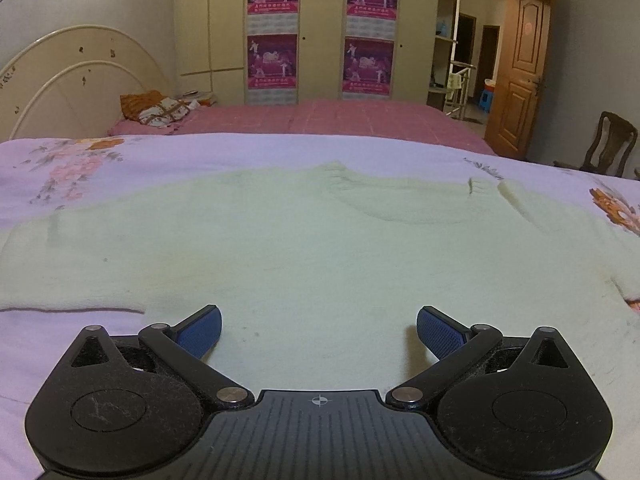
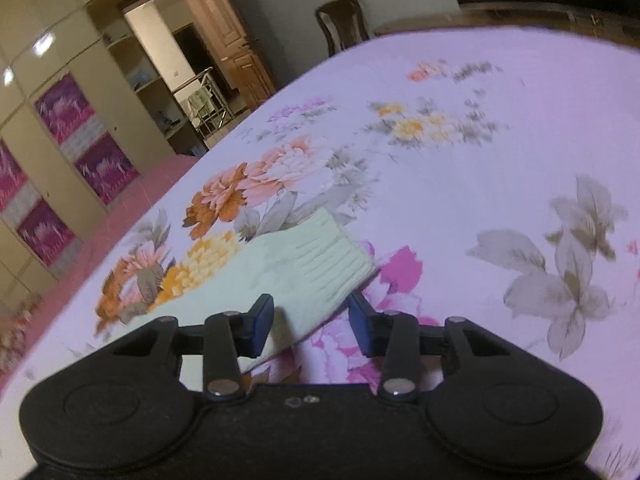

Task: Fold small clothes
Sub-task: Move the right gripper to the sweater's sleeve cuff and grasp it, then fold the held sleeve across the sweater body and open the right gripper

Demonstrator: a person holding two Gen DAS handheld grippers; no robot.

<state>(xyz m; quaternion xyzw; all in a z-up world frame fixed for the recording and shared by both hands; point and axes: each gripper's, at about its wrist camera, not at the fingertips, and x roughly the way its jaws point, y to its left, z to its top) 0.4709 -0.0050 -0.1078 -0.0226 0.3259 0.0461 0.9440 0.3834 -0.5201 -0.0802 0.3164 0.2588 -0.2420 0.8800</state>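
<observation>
A pale green knitted sweater (image 1: 304, 240) lies spread flat on the floral bed sheet (image 1: 120, 160), its collar (image 1: 340, 180) at the far side. My left gripper (image 1: 319, 314) hovers low over the sweater's near part, its jaws wide open and nothing between the blue pads (image 1: 202, 332). In the right wrist view the sweater's sleeve with its ribbed cuff (image 2: 320, 256) lies on the sheet (image 2: 480, 160). My right gripper (image 2: 310, 300) is tilted and partly open, straddling the sleeve's near edge. Its pads (image 2: 260, 324) stand apart from the knit.
Behind the sheet stands a pink-covered bed (image 1: 340, 120) with a cream headboard (image 1: 72, 76) and pillows. A wardrobe with magenta posters (image 1: 272, 28), a wooden door (image 1: 520, 68) and a dark chair (image 1: 604, 140) line the far side.
</observation>
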